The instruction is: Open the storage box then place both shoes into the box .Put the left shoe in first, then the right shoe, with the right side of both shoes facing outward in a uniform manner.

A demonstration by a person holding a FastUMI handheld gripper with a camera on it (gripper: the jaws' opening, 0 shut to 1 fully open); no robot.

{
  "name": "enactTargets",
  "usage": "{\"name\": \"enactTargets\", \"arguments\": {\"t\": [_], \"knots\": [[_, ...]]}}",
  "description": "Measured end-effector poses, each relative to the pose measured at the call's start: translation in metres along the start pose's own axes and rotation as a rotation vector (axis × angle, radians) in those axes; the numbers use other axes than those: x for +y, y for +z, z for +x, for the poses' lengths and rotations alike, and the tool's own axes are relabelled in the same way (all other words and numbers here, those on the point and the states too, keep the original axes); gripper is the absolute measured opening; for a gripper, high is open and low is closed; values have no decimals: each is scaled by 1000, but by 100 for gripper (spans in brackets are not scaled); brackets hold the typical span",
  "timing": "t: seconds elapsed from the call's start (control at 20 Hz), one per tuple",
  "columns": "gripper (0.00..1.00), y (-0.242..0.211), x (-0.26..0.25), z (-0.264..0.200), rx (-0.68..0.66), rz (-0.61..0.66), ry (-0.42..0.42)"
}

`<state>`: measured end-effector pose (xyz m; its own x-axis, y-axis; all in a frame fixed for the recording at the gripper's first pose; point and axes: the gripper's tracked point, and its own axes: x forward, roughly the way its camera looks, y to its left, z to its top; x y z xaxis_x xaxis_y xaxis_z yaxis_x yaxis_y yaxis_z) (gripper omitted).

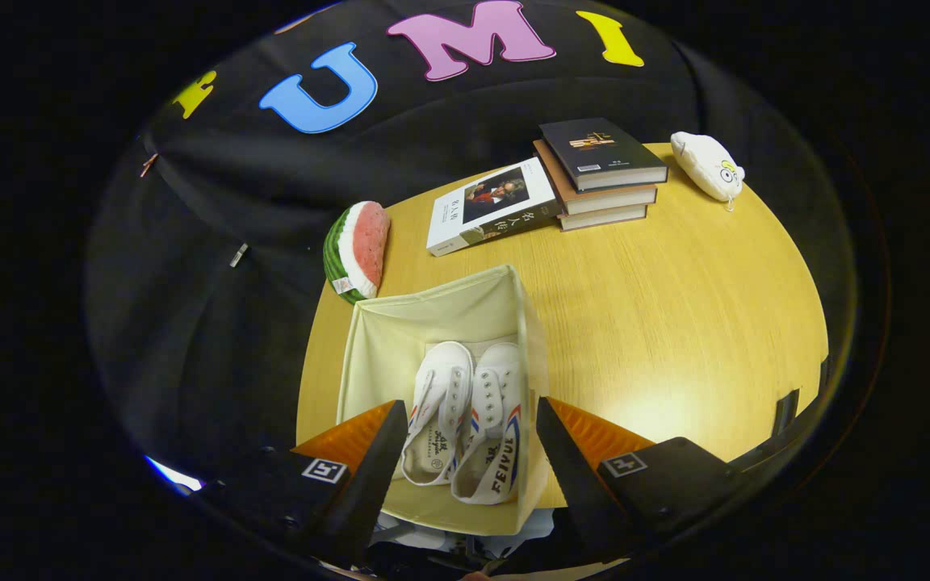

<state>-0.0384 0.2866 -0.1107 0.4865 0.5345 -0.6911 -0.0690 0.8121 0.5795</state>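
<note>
Gripper view: the gripper [465, 452] hangs above the cream fabric storage box [433, 323], jaws spread wide apart, holding nothing. The box is open at the top and sits on the round light wooden table [675, 323], at its near side. Both shoes lie inside the box, side by side, touching, between the two fingers as seen from above. The left white canvas sneaker [437, 403] has its toe pointing toward the far box wall; the right white canvas sneaker with red and blue side stripes [497, 428] lies just beside it, against the box's right wall, striped side facing up and out. Beyond the box, near its far left corner, a watermelon-slice plush toy [358, 250] rests at the table edge. Further back, a white-covered book with a portrait [493, 206] lies flat, touching a stack of three dark books [602, 173]. A small white plush toy [707, 165] sits near the stack, at the far right table edge.
</note>
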Motion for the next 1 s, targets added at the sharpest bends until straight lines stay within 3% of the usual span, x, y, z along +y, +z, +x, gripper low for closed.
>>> {"name": "enactTargets", "arguments": {"t": [0.4, 1.0], "knots": [[99, 20, -45, -16, -88, -72, -39], [99, 89, -124, -77, -384, -235, -147]]}}
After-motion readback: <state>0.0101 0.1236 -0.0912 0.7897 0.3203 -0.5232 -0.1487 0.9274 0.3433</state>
